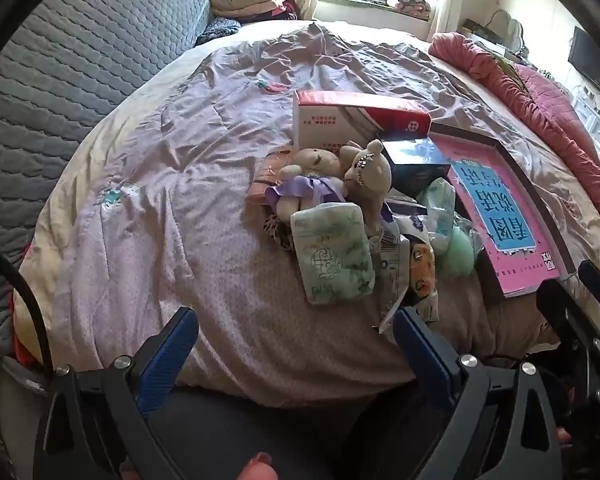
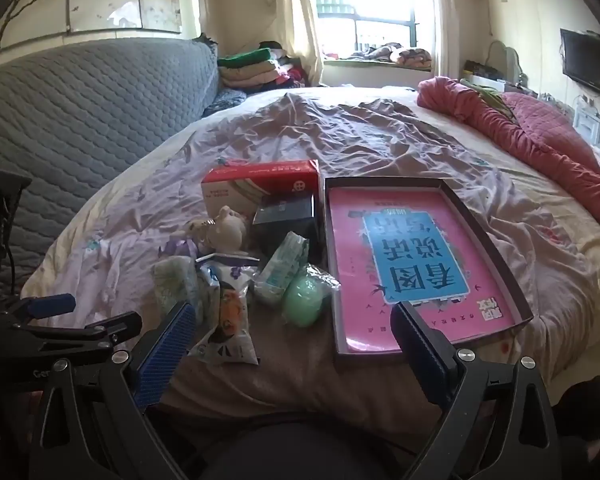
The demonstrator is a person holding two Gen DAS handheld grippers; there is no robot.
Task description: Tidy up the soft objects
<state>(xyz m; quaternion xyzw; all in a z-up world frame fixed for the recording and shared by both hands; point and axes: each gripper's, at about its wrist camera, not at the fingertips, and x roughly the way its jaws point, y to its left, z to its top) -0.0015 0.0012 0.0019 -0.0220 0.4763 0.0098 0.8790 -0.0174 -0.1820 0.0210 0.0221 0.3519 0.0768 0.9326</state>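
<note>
A pile of soft things lies on the lilac bed sheet point(image 1: 160, 200): two beige plush bears point(image 1: 364, 176), one in a purple dress, a green-printed tissue pack point(image 1: 332, 256), a second tissue pack point(image 2: 282, 268), a green soft ball in plastic wrap point(image 2: 304, 300) and a printed packet point(image 2: 230, 312). Behind them stand a red-and-white box point(image 2: 260, 184) and a dark box point(image 2: 288, 216). To the right a pink book point(image 2: 412, 264) lies in a dark shallow tray point(image 2: 384, 180). My left gripper point(image 1: 296, 328) is open just short of the pile. My right gripper point(image 2: 294, 316) is open too, empty, before the ball and tray.
A grey quilted headboard point(image 2: 80, 112) runs along the left. A bunched pink quilt point(image 2: 520, 128) lies at the far right of the bed. Folded clothes point(image 2: 252, 68) are stacked by the window. A TV point(image 2: 588, 64) hangs on the right wall. Bare sheet stretches left of and beyond the pile.
</note>
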